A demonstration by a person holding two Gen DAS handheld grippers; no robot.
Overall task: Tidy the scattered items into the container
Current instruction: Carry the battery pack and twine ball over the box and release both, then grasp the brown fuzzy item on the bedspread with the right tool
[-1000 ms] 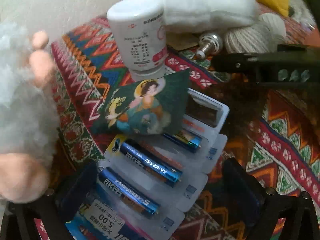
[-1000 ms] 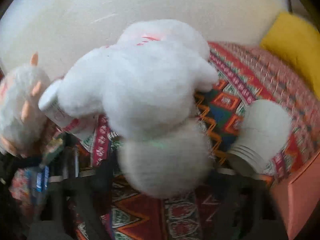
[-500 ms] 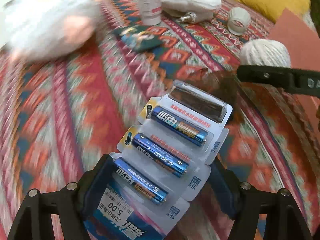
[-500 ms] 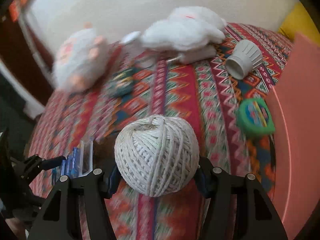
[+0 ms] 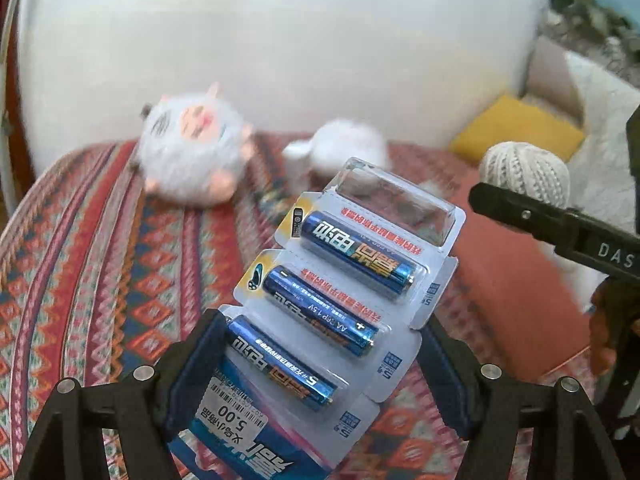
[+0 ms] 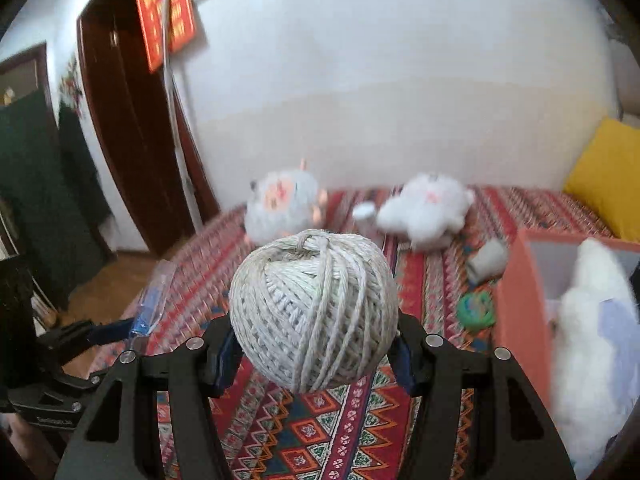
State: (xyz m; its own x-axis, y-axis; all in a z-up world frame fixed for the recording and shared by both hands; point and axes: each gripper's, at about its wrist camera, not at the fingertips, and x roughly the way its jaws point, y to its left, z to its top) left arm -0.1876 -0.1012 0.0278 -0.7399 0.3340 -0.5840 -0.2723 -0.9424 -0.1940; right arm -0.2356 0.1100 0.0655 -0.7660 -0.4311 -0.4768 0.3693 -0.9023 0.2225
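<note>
Our left gripper has its jaws clamped on the lower end of the battery pack, pinching the flat card edges so the stiff clear blister stands up and forward, three glossy blue cells in their pockets and one pocket at the top empty. Our right gripper has its jaws closed on the ball of twine, squeezed across its widest part, probably because a round, springy wound ball would roll out of any shallower hold. Both loads hang in the air above the woven patterned bed cover. To our right stands the orange box, open at the top, smooth-walled, with something white and fluffy already inside; we judge it to be where both loads go. Further off on the cover lie a green roll, a round grey plush and a white plush, all still to be tidied.
</note>
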